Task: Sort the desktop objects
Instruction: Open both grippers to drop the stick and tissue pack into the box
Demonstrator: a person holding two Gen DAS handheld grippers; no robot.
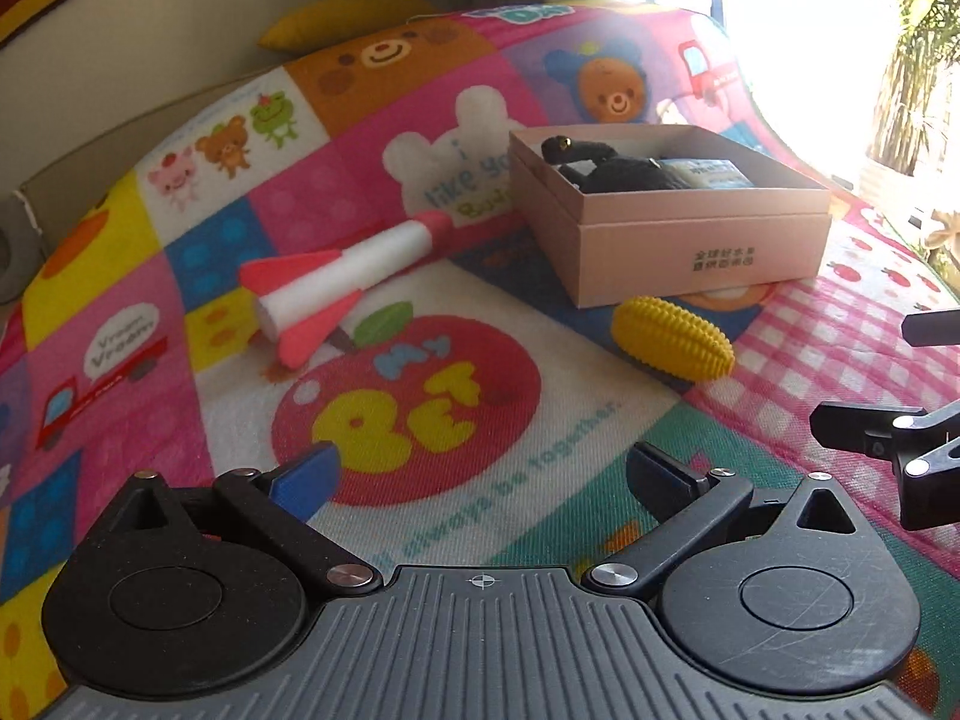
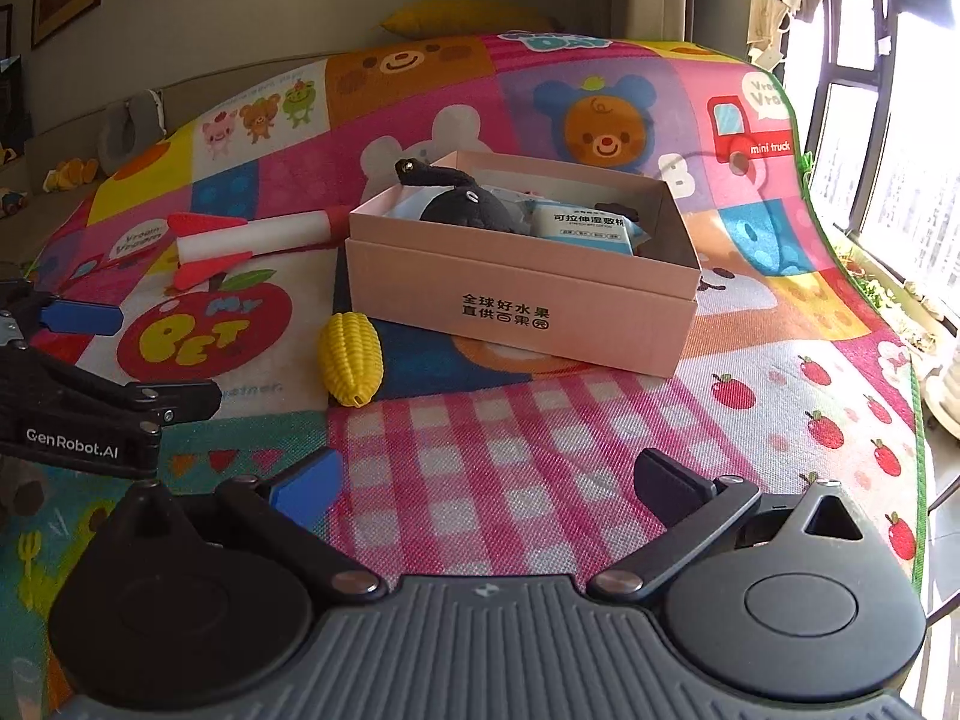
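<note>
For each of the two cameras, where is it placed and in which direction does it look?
Left wrist: on the left gripper, open, facing the rocket; the right gripper's fingers show at the right edge.
Right wrist: on the right gripper, open, facing the pink box; the left gripper shows at the left edge.
Shared: rocket, box, corn toy, mat.
</note>
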